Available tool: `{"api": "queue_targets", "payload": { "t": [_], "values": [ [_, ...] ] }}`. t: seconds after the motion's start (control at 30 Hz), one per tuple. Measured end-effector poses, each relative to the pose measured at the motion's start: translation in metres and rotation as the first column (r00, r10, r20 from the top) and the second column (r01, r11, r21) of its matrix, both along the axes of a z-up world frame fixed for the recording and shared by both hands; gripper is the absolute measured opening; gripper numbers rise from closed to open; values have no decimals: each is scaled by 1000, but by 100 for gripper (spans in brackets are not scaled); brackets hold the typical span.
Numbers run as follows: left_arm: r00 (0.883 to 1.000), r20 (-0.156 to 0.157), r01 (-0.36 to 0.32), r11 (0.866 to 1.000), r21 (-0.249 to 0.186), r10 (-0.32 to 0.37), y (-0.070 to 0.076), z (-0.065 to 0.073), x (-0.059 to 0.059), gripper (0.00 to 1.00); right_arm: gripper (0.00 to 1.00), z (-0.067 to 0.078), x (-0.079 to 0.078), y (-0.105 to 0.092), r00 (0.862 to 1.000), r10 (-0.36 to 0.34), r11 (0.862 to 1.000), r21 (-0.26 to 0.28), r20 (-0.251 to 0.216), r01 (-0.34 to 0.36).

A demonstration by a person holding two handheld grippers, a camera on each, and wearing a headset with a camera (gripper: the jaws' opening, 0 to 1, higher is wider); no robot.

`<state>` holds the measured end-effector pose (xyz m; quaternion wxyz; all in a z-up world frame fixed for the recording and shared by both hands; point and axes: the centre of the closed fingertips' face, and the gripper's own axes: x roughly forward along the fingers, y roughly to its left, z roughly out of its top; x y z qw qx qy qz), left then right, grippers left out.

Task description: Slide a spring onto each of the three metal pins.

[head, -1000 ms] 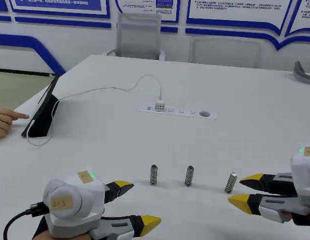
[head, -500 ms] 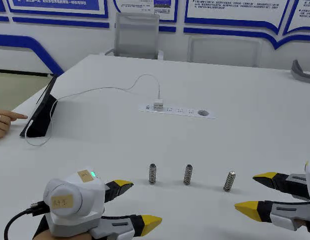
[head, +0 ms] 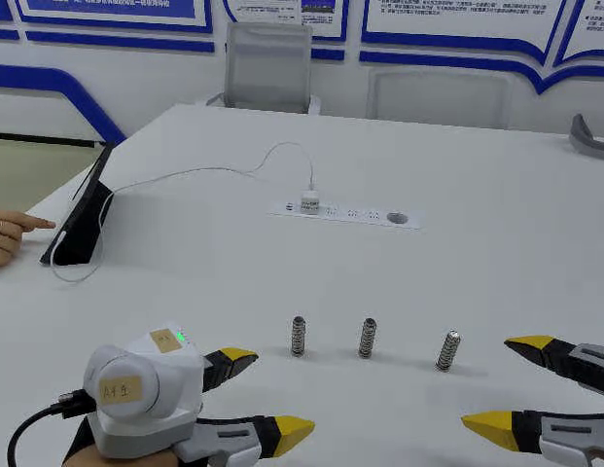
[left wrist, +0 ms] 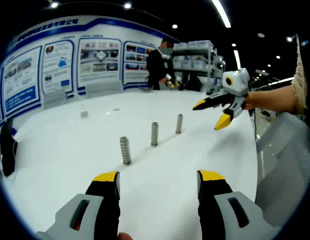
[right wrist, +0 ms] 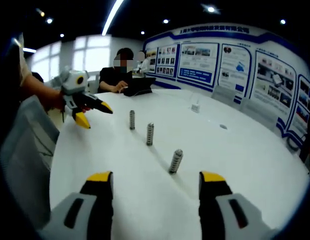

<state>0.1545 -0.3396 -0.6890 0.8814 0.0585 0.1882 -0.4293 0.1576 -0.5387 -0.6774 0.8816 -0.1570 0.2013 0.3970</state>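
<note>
3 springs (head: pixel 368 338) upright; left gripper (head: pixel 279 391), right gripper (head: pixel 488 381) jaws apart

- A broad white table (head: pixel 477 175) takes up the middle of the room, with a white power strip (head: pixel 345 214) set into its top.
- A grey chair (head: pixel 268 66) stands at the table's far edge, and a paler chair (head: pixel 436 97) stands near it to the right.
- The white wall behind them carries blue-framed poster boards (head: pixel 457 24) and a curving blue stripe (head: pixel 39 83).
- The floor (head: pixel 29 170) at the left is pale and greenish.
- In the left gripper view, the dark ceiling holds strip lights (left wrist: pixel 222 12) and small spotlights (left wrist: pixel 127 6). Shelving (left wrist: pixel 199 55) loaded with boxes stands at the far end.
- In the right gripper view, bright windows (right wrist: pixel 90 50) let in daylight.
</note>
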Motion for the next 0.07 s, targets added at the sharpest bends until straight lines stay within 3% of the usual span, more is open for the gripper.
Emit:
{"api": "queue_targets", "payload": {
  "t": [0.07],
  "values": [
    [1000,-1,0,1000,0,0,0,0,-1,63,75,-1,0,-1,1000,1,1000,14,-5,-1]
  ]
}}
